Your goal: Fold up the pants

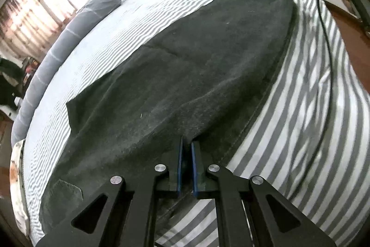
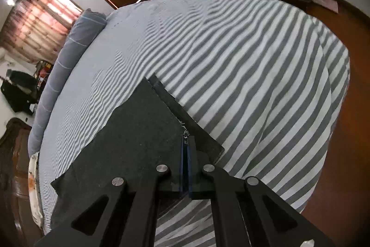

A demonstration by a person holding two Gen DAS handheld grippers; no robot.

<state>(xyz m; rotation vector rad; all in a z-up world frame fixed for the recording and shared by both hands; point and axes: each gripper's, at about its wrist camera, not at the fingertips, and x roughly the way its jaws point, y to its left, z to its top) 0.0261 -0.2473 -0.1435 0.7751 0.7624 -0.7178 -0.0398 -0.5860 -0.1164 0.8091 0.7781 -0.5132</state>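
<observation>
I'm seeing daylight glaring through the curtains [image 1: 30, 13] at left, blowing out highlights; fisheye bending edges, corners vignetting dark, periphery softening.

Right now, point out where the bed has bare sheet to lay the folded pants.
Bare sheet runs from the pants toward the bed's far end and right edge. A narrower strip lies between pants and bolster. Near side is crowded: both grippers, left and right, pinch the pants edge.
</observation>
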